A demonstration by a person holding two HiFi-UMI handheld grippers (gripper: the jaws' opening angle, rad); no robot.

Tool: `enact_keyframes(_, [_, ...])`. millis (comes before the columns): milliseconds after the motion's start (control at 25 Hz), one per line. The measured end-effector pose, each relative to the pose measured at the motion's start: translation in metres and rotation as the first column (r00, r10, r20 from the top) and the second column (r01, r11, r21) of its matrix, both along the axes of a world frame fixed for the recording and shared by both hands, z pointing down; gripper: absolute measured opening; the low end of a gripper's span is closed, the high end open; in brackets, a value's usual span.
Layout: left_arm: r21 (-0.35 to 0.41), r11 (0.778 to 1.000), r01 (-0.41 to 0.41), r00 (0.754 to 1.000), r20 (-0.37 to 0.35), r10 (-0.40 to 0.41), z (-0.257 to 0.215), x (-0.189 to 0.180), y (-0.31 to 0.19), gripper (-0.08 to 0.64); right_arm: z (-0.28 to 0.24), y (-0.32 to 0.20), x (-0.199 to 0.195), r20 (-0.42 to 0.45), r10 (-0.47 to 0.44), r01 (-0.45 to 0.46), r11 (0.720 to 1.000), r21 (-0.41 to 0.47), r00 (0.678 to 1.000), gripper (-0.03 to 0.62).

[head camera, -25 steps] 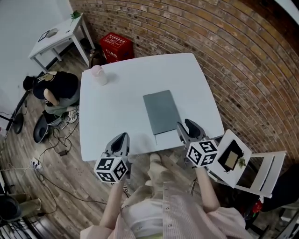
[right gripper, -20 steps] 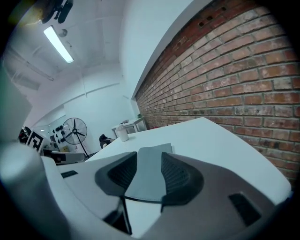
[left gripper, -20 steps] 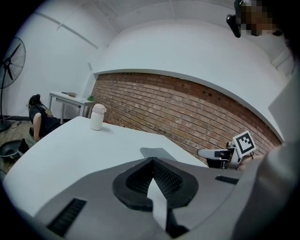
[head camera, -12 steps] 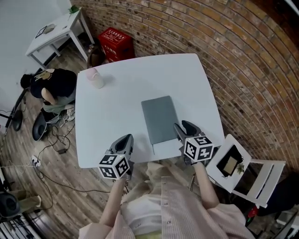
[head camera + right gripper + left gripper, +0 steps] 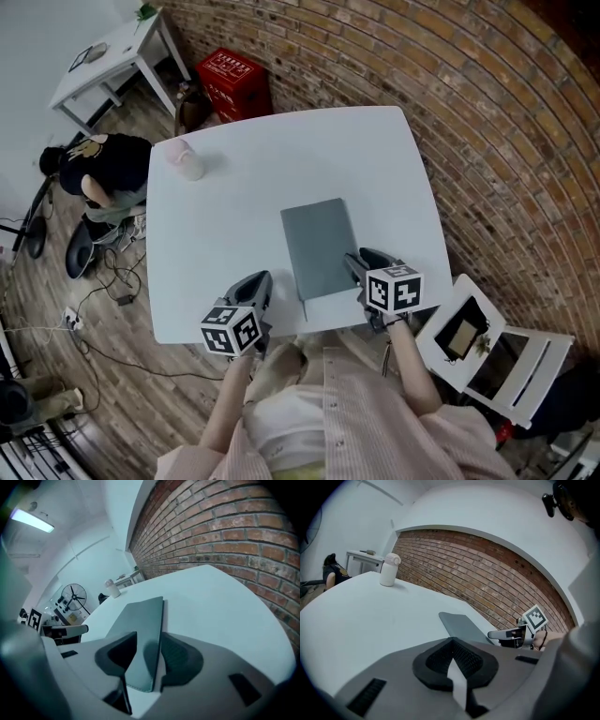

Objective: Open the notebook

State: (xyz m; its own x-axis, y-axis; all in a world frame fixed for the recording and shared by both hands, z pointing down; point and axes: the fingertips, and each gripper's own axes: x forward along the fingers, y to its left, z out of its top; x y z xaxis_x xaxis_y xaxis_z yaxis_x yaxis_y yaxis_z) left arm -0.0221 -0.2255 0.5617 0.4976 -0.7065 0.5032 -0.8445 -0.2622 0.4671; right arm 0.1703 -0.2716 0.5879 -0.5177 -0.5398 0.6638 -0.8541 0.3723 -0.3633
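Observation:
A closed grey notebook (image 5: 319, 246) lies flat on the white table (image 5: 244, 206), its short edge toward me. My right gripper (image 5: 360, 264) is open at the notebook's near right corner. In the right gripper view the notebook (image 5: 140, 620) has its right edge running in between the two parted jaws of that gripper (image 5: 145, 663). My left gripper (image 5: 255, 289) hovers at the table's near edge, left of the notebook and apart from it. Its own view shows this gripper (image 5: 452, 660) with pads together and nothing held; the notebook (image 5: 461, 625) and the right gripper (image 5: 506, 633) lie ahead to the right.
A white bottle (image 5: 186, 161) stands at the table's far left corner. A person (image 5: 103, 169) crouches on the floor left of the table. A red crate (image 5: 232, 73) and a small white table (image 5: 103, 56) are beyond; a brick wall runs on the right, a white chair (image 5: 478, 333) near right.
My right gripper has moved in to the notebook's near right corner, its jaws now around the edge. The left gripper has shifted slightly toward the table's near edge.

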Motion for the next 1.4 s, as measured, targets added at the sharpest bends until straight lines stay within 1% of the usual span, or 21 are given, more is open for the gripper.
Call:
enact_keyframes(160, [-0.02, 1.0, 0.002, 1.0, 0.0, -0.002, 0.005, 0.0, -0.001, -0.008, 0.011, 0.0, -0.001, -0.002, 0.005, -0.006, 0.996, -0.086, 1.0, 0.167])
enact_keyframes(400, [-0.038, 0.999, -0.007, 1.0, -0.004, 0.007, 0.008, 0.001, -0.002, -0.008, 0.018, 0.002, -0.003, 0.012, 0.008, -0.006, 0.987, -0.163, 1.0, 0.165])
enact_keyframes(480, [-0.042, 0.999, -0.015, 1.0, -0.006, 0.015, 0.008, 0.002, -0.002, -0.008, 0.019, 0.003, -0.004, 0.02, -0.008, 0.012, 0.982, -0.187, 1.0, 0.161])
enact_keyframes(520, [-0.045, 0.999, -0.019, 1.0, -0.008, 0.019, 0.008, 0.001, -0.002, -0.008, 0.019, 0.004, -0.005, 0.023, -0.02, 0.024, 0.98, -0.199, 1.0, 0.143])
enact_keyframes(600, [-0.052, 0.998, -0.023, 1.0, -0.009, 0.022, 0.009, -0.001, -0.004, -0.008, 0.02, 0.003, -0.006, 0.037, -0.04, 0.047, 0.974, -0.222, 0.999, 0.139])
enact_keyframes(720, [-0.058, 0.998, -0.03, 0.999, -0.013, 0.029, 0.01, -0.002, -0.005, -0.008, 0.021, 0.001, -0.004, 0.066, -0.047, 0.062, 0.966, -0.251, 0.997, 0.118])
enact_keyframes(880, [-0.06, 0.998, -0.027, 0.999, -0.02, 0.026, 0.009, -0.004, -0.006, -0.008, 0.02, 0.0, -0.002, 0.109, -0.015, 0.043, 0.963, -0.268, 0.994, 0.077])
enact_keyframes(1040, [-0.061, 0.998, -0.026, 0.999, -0.022, 0.024, 0.01, -0.005, -0.003, -0.008, 0.018, 0.0, 0.0, 0.159, 0.013, 0.032, 0.96, -0.279, 0.987, 0.055])
enact_keyframes(1400, [-0.039, 0.999, 0.003, 1.0, -0.009, -0.003, 0.003, -0.005, -0.001, -0.008, 0.004, -0.001, 0.0, 0.236, 0.019, 0.046, 0.963, -0.266, 0.972, 0.04])
